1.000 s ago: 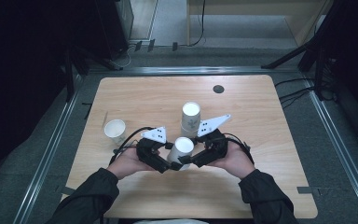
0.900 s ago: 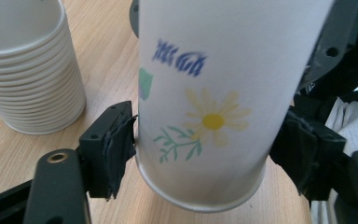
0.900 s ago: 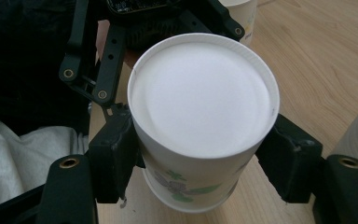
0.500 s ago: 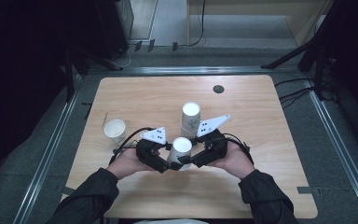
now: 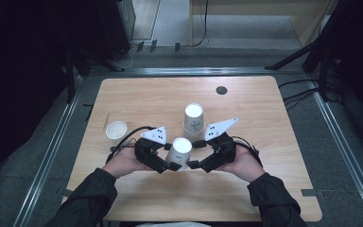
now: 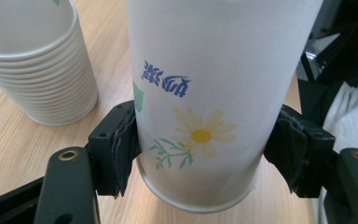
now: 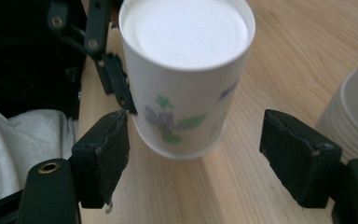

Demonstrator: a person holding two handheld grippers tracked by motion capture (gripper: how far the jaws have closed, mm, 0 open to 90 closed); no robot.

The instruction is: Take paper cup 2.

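Two tools: we work one upturned paper cup (image 5: 179, 150) on the desk (image 5: 264, 189), between them.
Left tool (image 5: 170, 165): clamped on the cup's lower wall (image 6: 200, 135), pads pressing both sides.
Cup: light, thin-walled, we judge it crushes easily; grip low near the stiffer rim.
Right tool (image 5: 192, 164): jaws just opened, pads clear of the cup (image 7: 186, 70).
Stack (image 5: 193, 120): beyond both tools.
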